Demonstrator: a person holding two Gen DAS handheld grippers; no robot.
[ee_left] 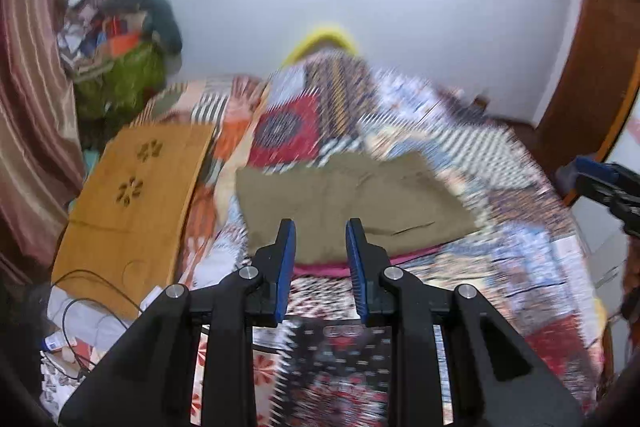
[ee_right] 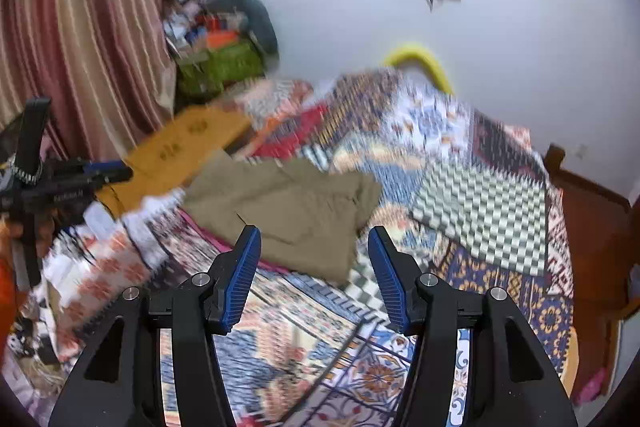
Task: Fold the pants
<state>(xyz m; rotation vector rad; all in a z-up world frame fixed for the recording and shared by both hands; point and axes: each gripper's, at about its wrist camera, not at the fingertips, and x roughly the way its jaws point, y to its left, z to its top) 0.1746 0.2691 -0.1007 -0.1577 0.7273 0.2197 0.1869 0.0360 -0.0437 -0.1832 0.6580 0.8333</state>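
Note:
Olive-khaki pants (ee_left: 352,195) lie folded in a flat rectangle on the patchwork quilt (ee_left: 516,247) of a bed. My left gripper (ee_left: 321,225) hovers above their near edge, jaws a little apart and empty. In the right wrist view the pants (ee_right: 288,203) lie ahead and slightly left. My right gripper (ee_right: 314,230) is raised over their near corner, open wide with nothing between the blue pads. Each gripper shows in the other's view: the right gripper (ee_left: 608,187) at the far right edge, the left gripper (ee_right: 92,175) at the left. Both views are motion-blurred.
An orange wooden board (ee_left: 132,187) lies on the bed to the left of the pants. A pile of bags and clothes (ee_left: 120,59) sits in the far left corner by a striped curtain (ee_left: 32,107). Cables (ee_left: 80,291) trail at the near left. Brown wooden furniture (ee_left: 592,67) stands right.

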